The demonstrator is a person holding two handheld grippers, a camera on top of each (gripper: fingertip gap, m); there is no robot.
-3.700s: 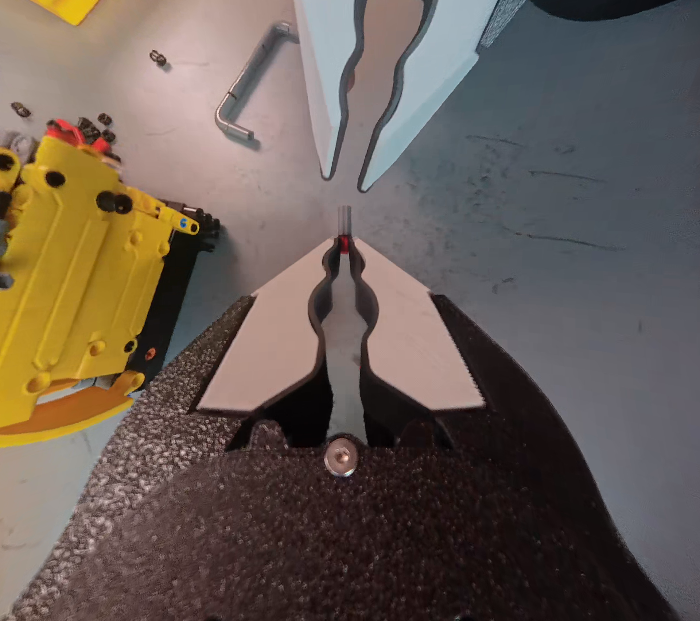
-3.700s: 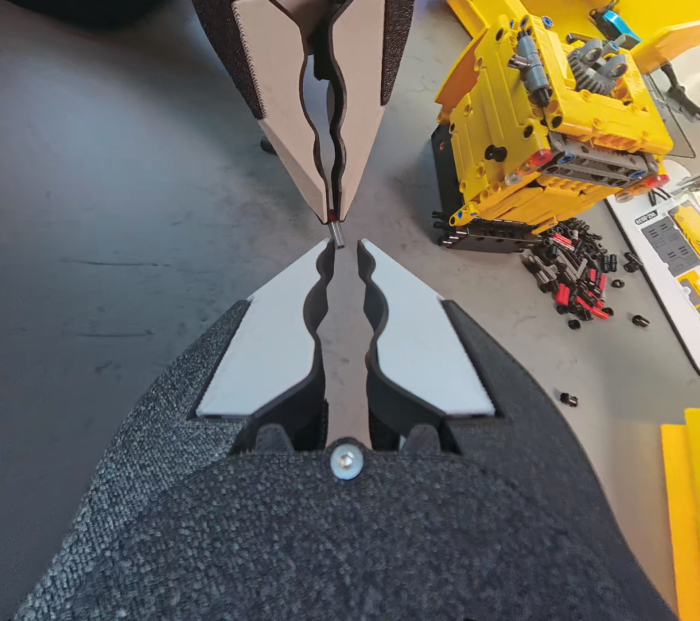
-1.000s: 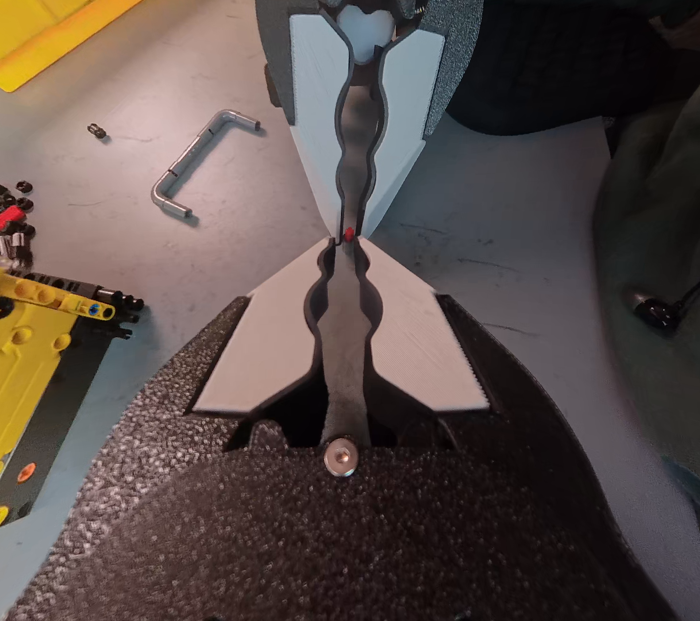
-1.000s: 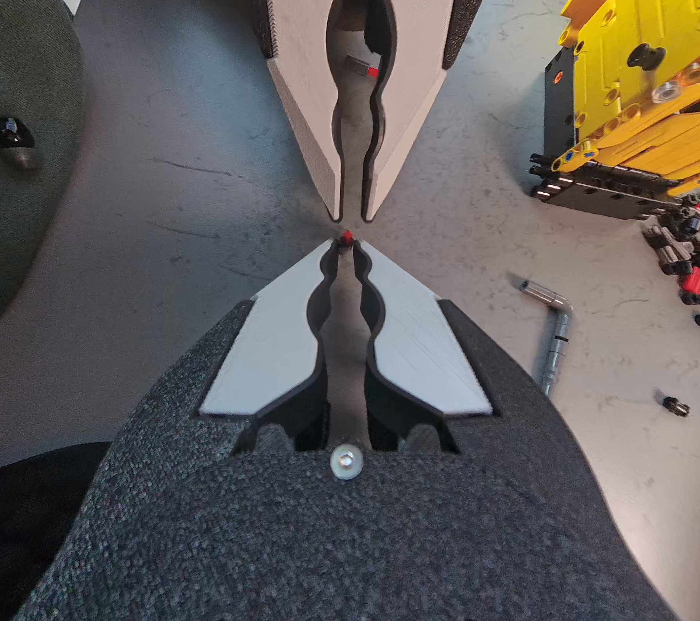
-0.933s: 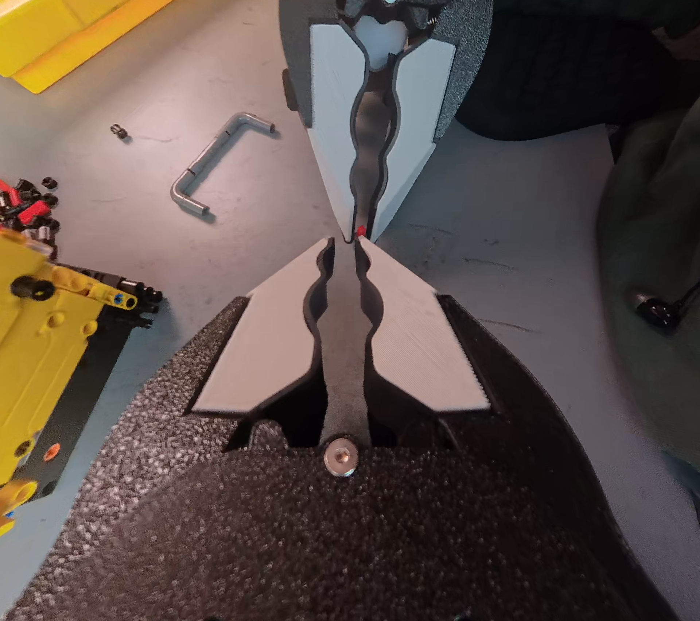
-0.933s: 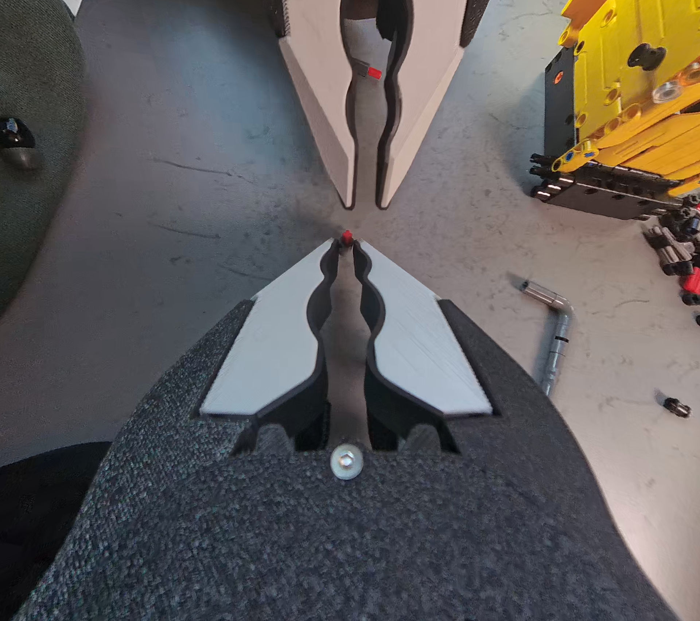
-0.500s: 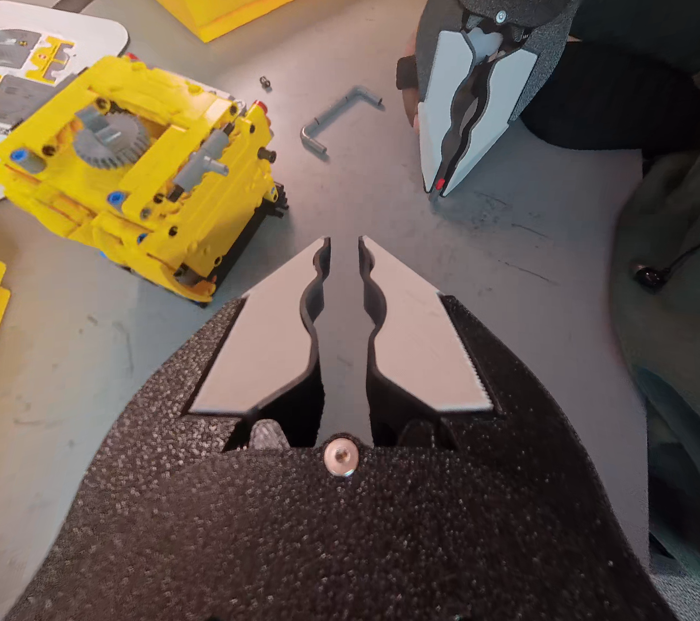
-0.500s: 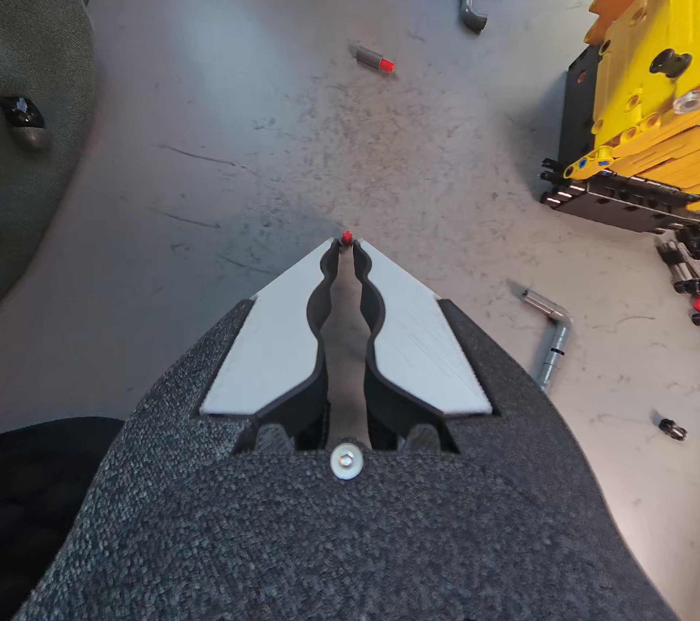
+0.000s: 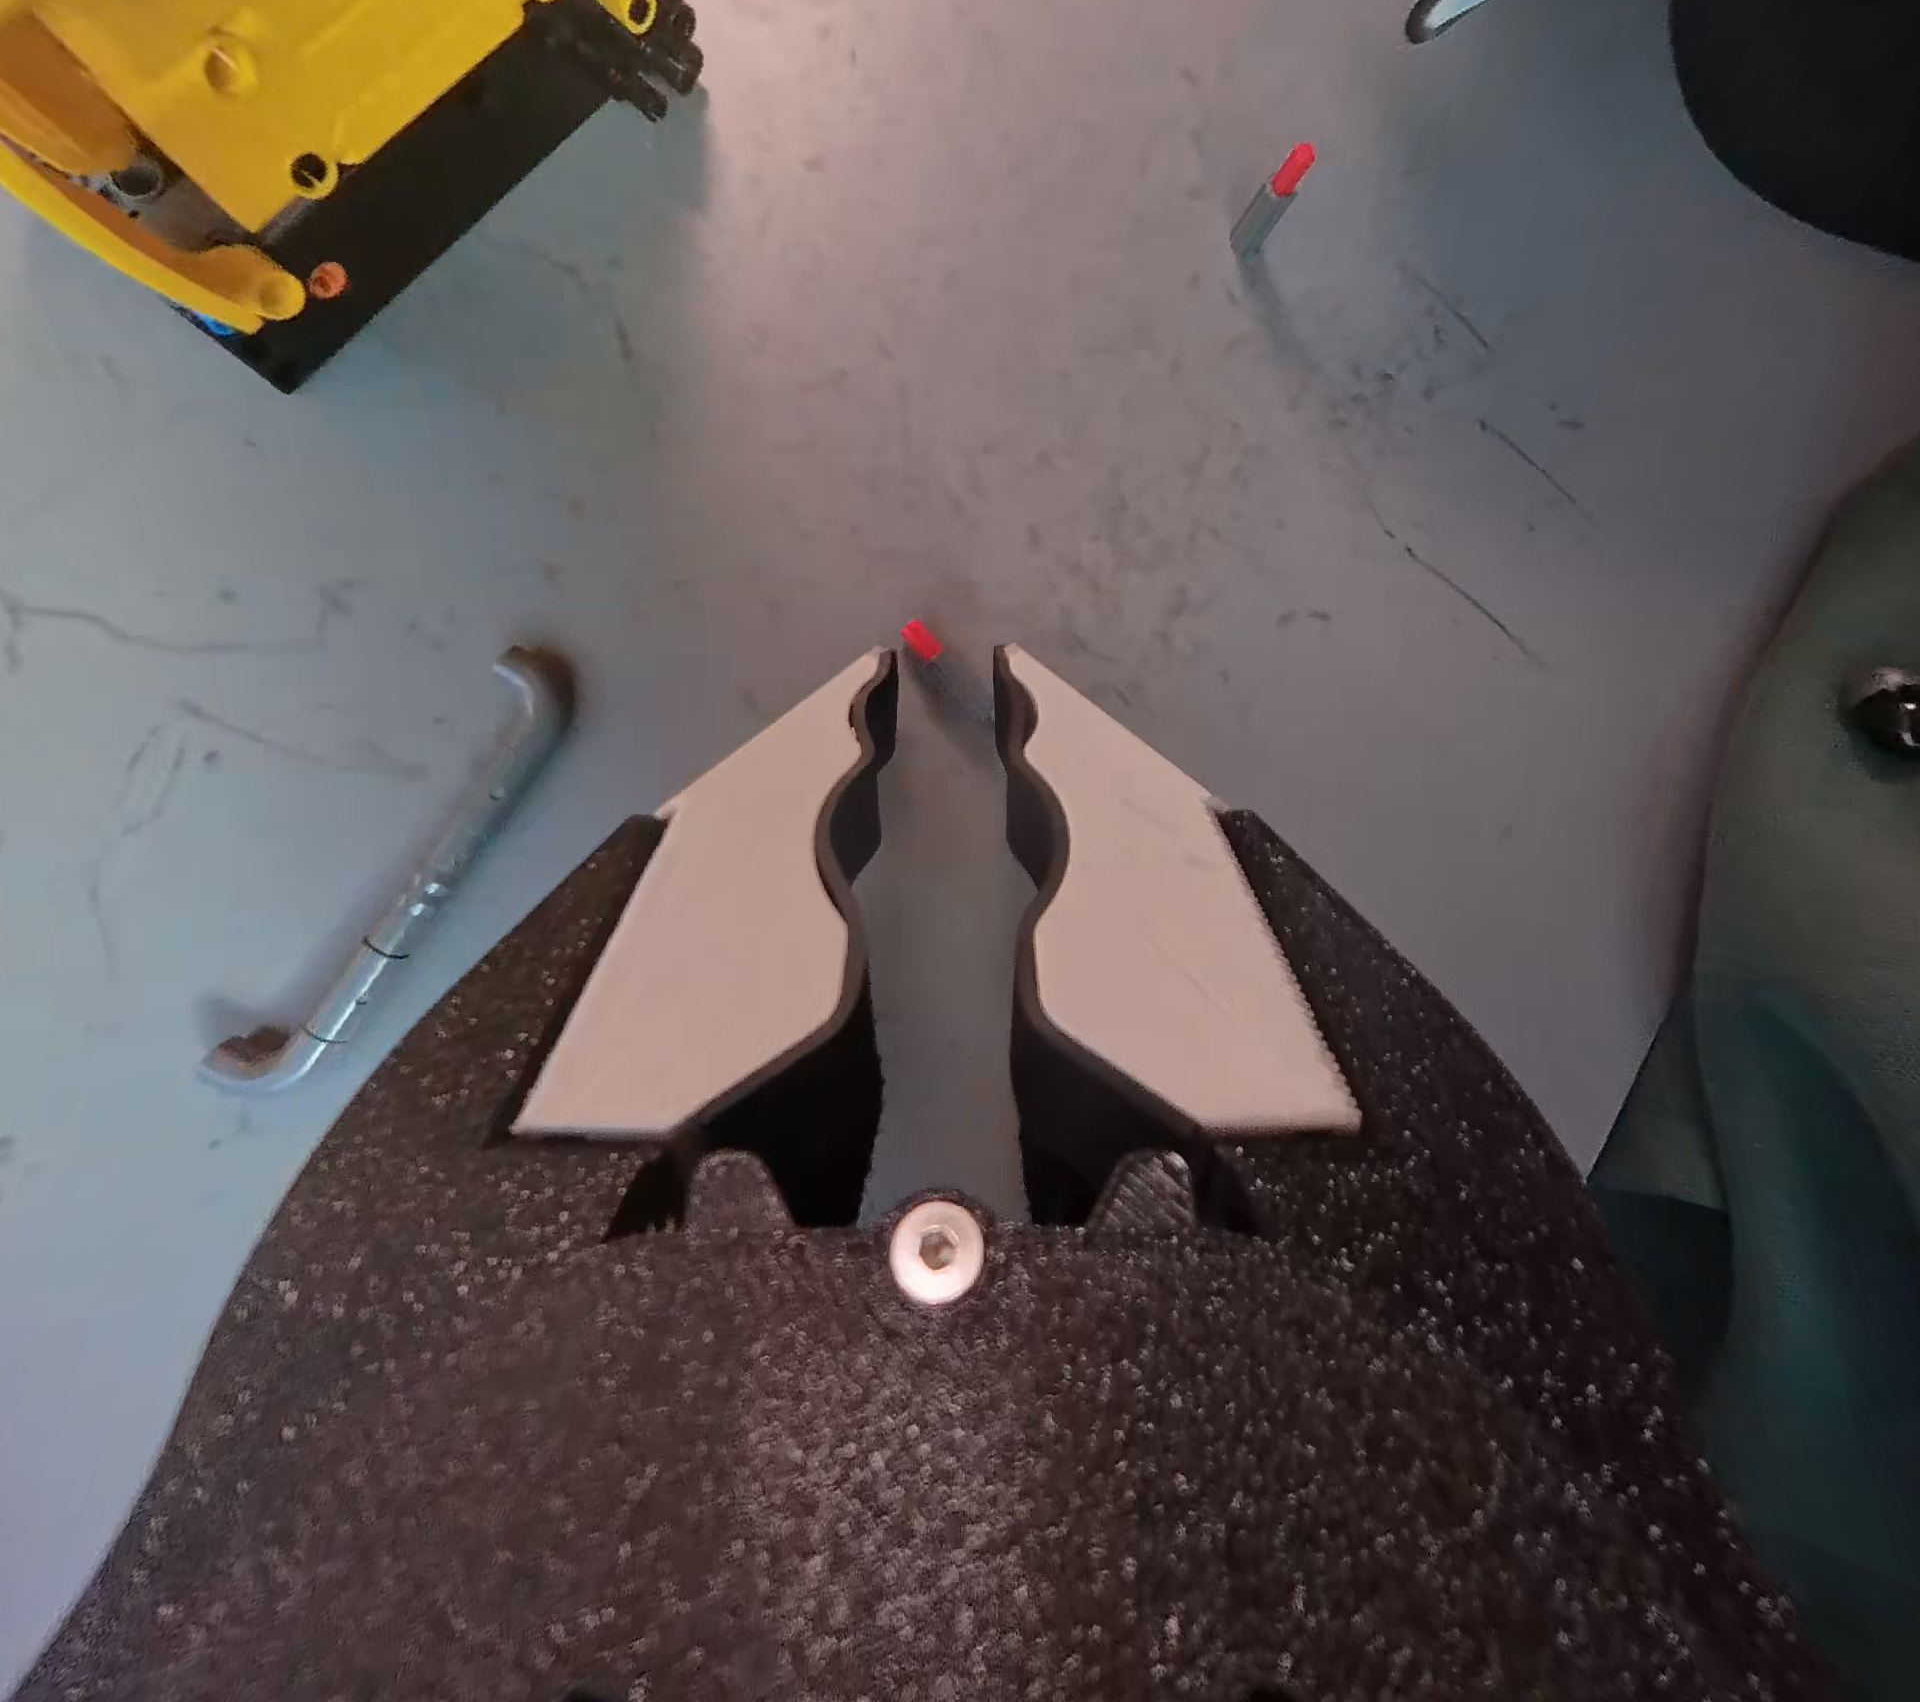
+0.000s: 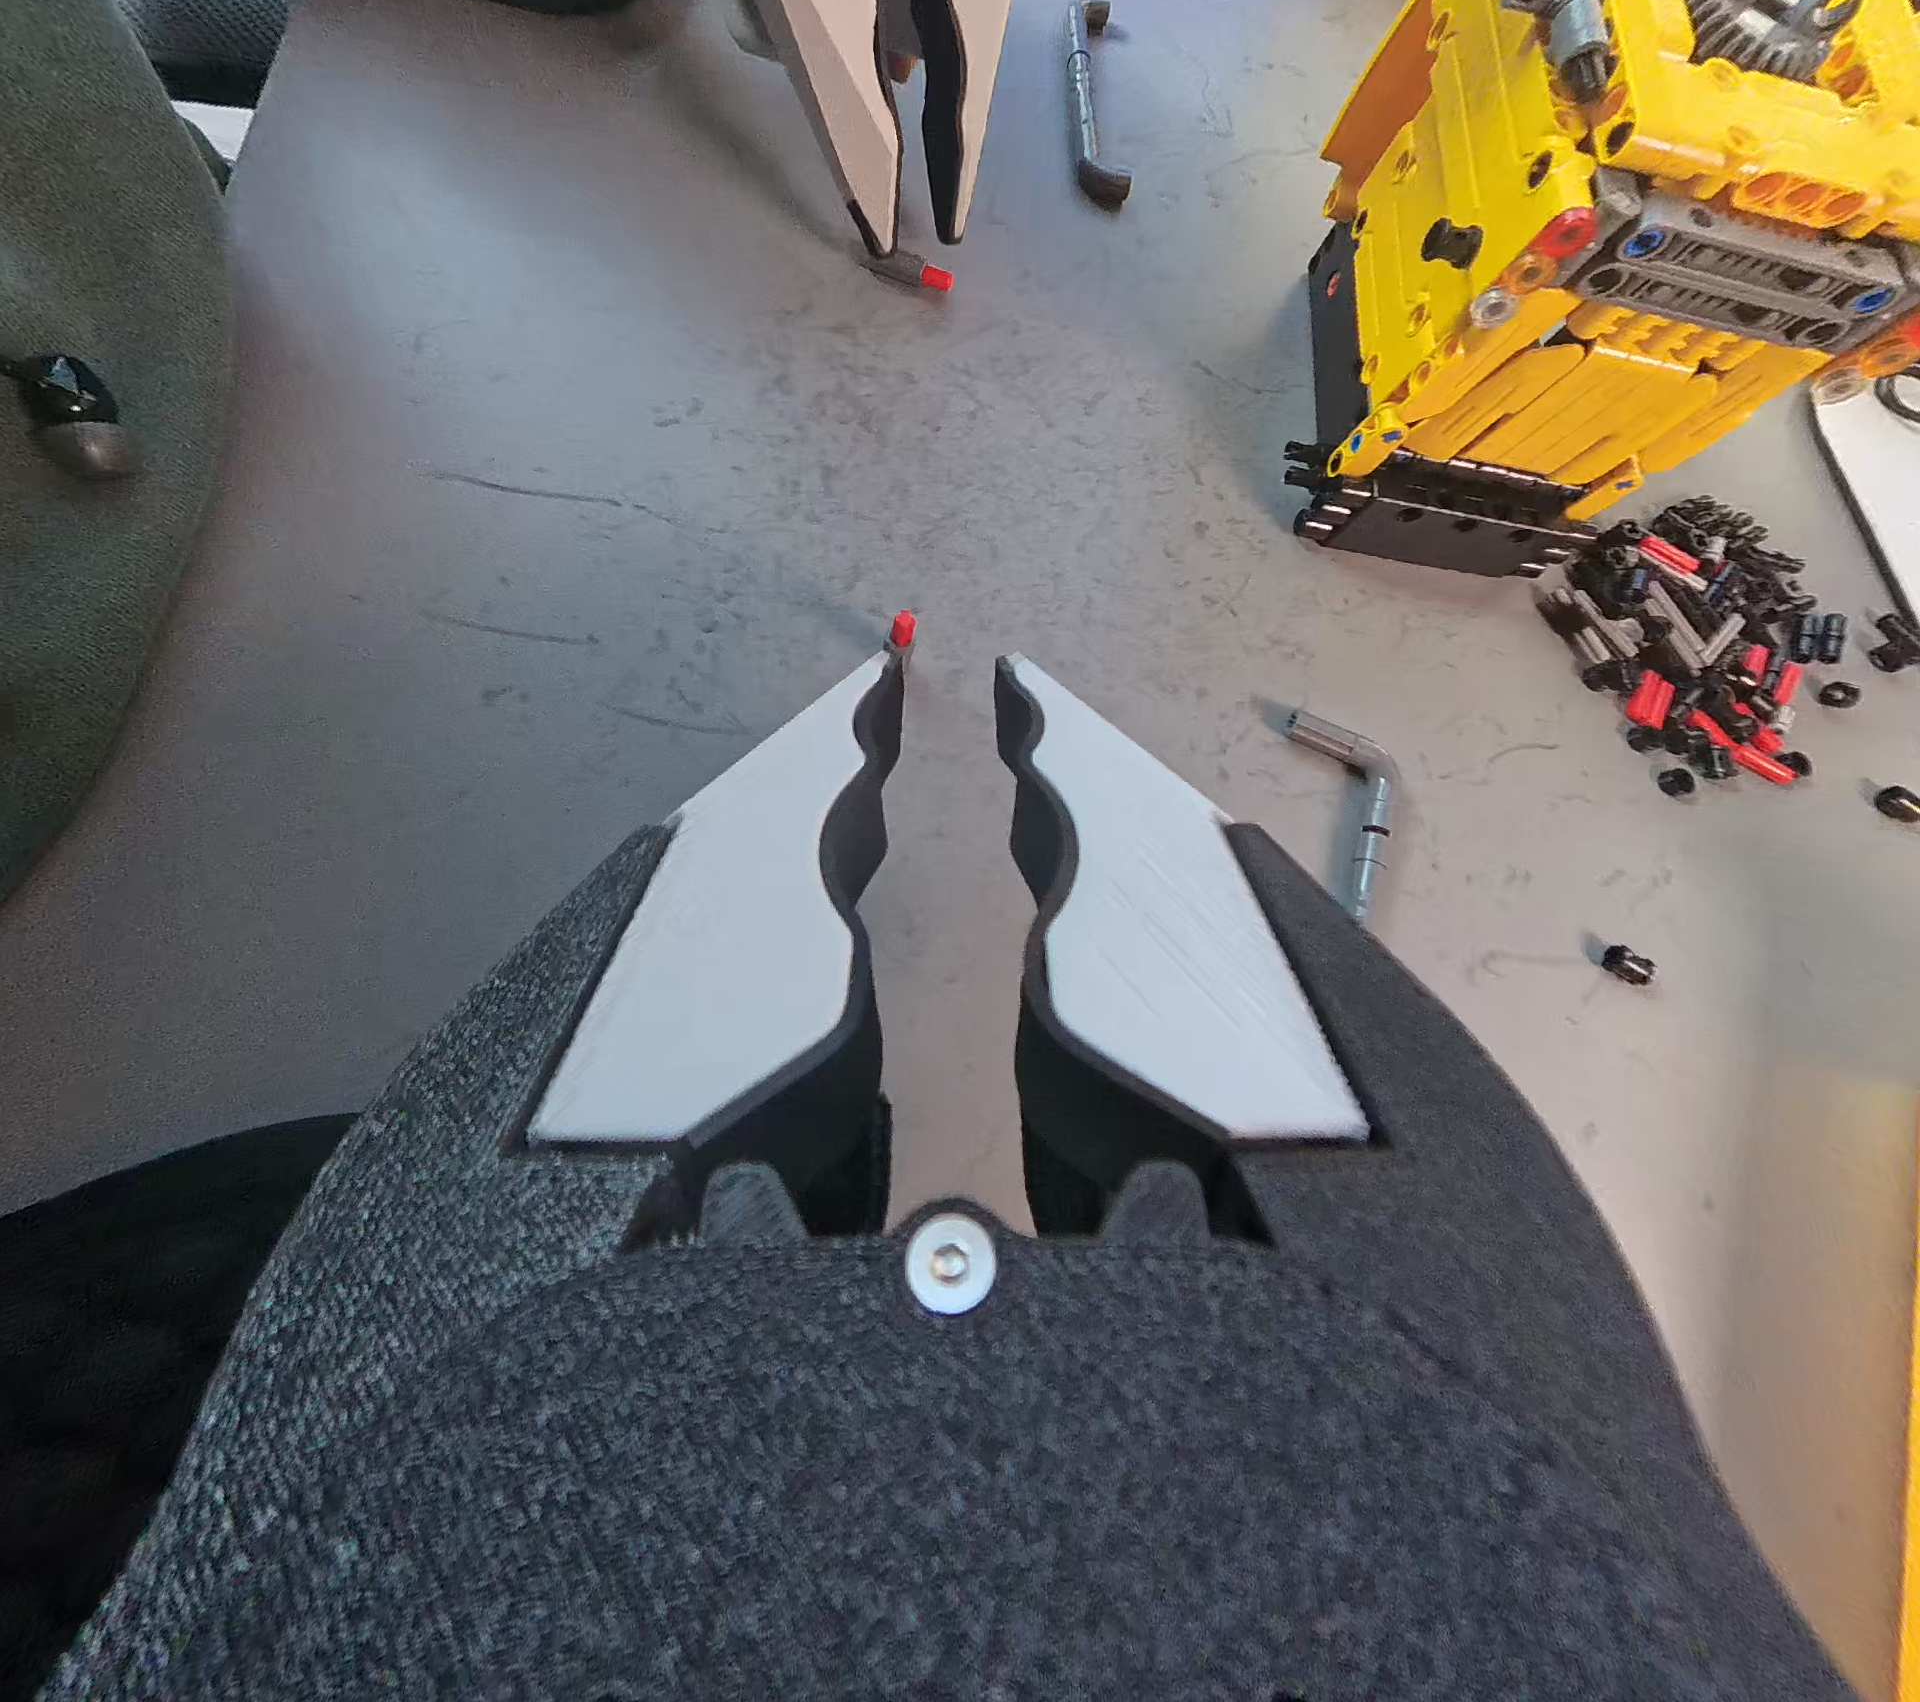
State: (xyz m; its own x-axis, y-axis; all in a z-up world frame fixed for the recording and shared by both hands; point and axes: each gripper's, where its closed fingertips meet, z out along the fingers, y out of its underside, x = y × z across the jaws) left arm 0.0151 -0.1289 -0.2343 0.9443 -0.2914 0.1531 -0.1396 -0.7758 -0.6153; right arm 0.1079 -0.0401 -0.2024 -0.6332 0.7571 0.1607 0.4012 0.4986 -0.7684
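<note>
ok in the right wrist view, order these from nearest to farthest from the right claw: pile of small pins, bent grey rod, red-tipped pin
1. red-tipped pin, at the left fingertip of the right claw
2. bent grey rod, off to its right
3. pile of small pins, farther right

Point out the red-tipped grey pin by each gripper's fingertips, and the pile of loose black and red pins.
Pin at left gripper [image 9: 921, 641], left wrist view: on its red tip.
Pin at right gripper [image 10: 902, 627], right wrist view: on its red tip.
Pile of loose pins [image 10: 1688, 644], right wrist view: middle of the heap.
</note>
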